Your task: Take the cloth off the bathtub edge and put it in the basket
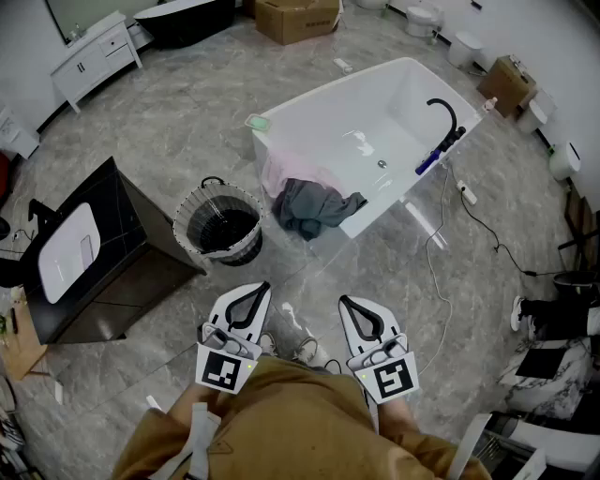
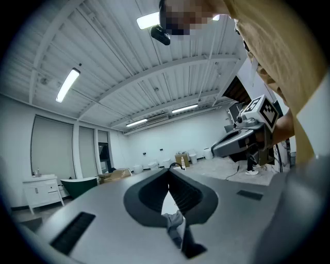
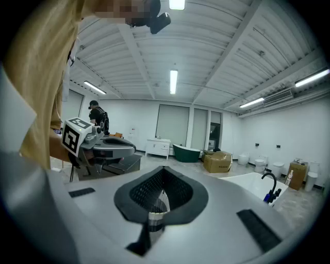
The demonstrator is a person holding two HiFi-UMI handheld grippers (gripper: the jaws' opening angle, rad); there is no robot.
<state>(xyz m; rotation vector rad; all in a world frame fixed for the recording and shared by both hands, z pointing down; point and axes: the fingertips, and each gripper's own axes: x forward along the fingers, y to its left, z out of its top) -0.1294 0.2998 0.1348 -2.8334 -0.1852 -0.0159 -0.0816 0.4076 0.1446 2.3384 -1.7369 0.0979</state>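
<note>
A dark grey cloth (image 1: 314, 208) hangs over the near edge of the white bathtub (image 1: 375, 103), with a pink cloth (image 1: 286, 173) beside it on the rim. The wire basket (image 1: 220, 223) stands on the floor left of the tub's corner. My left gripper (image 1: 261, 287) and right gripper (image 1: 345, 301) are held low near my body, well short of both, each shut with nothing between the jaws. In the left gripper view the left gripper (image 2: 169, 171) frames the grey cloth (image 2: 175, 221) far off. In the right gripper view the right gripper (image 3: 164, 169) frames the basket (image 3: 157, 214).
A dark cabinet (image 1: 89, 253) with a white basin stands left of the basket. A black faucet (image 1: 443, 117) rises at the tub's far end, and a white cable (image 1: 441, 253) trails over the floor to the right. Cardboard boxes (image 1: 295, 17) sit further back.
</note>
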